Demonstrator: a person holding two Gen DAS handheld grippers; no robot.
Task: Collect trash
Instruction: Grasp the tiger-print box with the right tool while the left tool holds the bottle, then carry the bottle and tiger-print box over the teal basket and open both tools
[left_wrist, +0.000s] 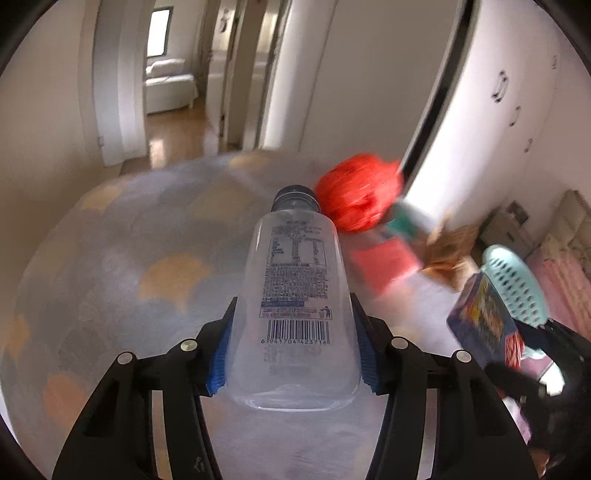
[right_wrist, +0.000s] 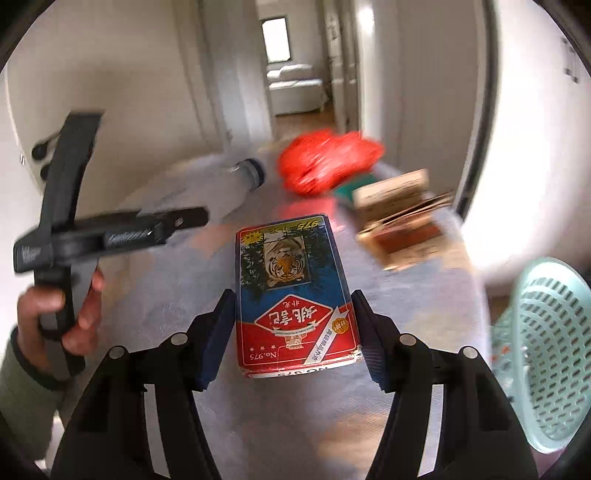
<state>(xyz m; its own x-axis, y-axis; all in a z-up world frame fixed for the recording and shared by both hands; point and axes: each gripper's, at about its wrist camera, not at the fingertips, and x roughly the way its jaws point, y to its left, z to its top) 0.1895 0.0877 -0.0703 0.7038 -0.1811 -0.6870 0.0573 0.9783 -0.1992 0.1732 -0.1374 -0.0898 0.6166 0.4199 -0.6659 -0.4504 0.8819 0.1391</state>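
Note:
My left gripper (left_wrist: 294, 328) is shut on a clear plastic bottle (left_wrist: 295, 295) with a dark cap and holds it above the rug; the bottle also shows in the right wrist view (right_wrist: 236, 184). My right gripper (right_wrist: 293, 321) is shut on a red and blue card box (right_wrist: 295, 291) with a tiger picture; the box also shows in the left wrist view (left_wrist: 484, 321). A red plastic bag (right_wrist: 325, 162) lies on the rug ahead, with a brown cardboard box (right_wrist: 399, 218) and a teal item (right_wrist: 347, 190) beside it.
A light teal perforated basket (right_wrist: 546, 354) stands at the right, also in the left wrist view (left_wrist: 517, 280). A patterned grey rug (left_wrist: 129, 258) covers the floor. White cabinet doors (left_wrist: 498, 110) rise on the right. A hallway (left_wrist: 177, 122) opens ahead.

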